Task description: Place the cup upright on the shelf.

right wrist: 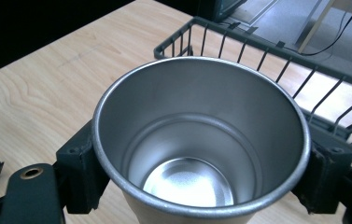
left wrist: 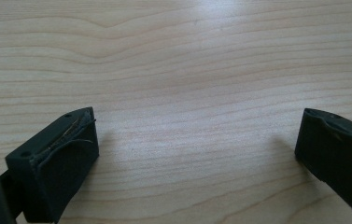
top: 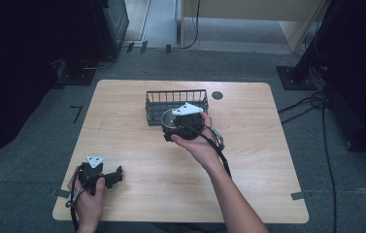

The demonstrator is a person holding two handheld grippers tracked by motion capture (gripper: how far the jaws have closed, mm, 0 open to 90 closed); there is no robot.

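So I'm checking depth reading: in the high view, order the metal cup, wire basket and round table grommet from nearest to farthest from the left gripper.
Measured from the left gripper:
1. Metal cup, mid-table, held in the right gripper.
2. Wire basket, just behind the cup.
3. Round table grommet, right of the basket near the far edge.

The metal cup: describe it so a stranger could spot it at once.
Find the wooden table, then the black wire basket near its far edge. Just in front of the basket, the right gripper clamps the cup between its jaws. It is the only shiny, round, open-topped thing there, and it is empty.
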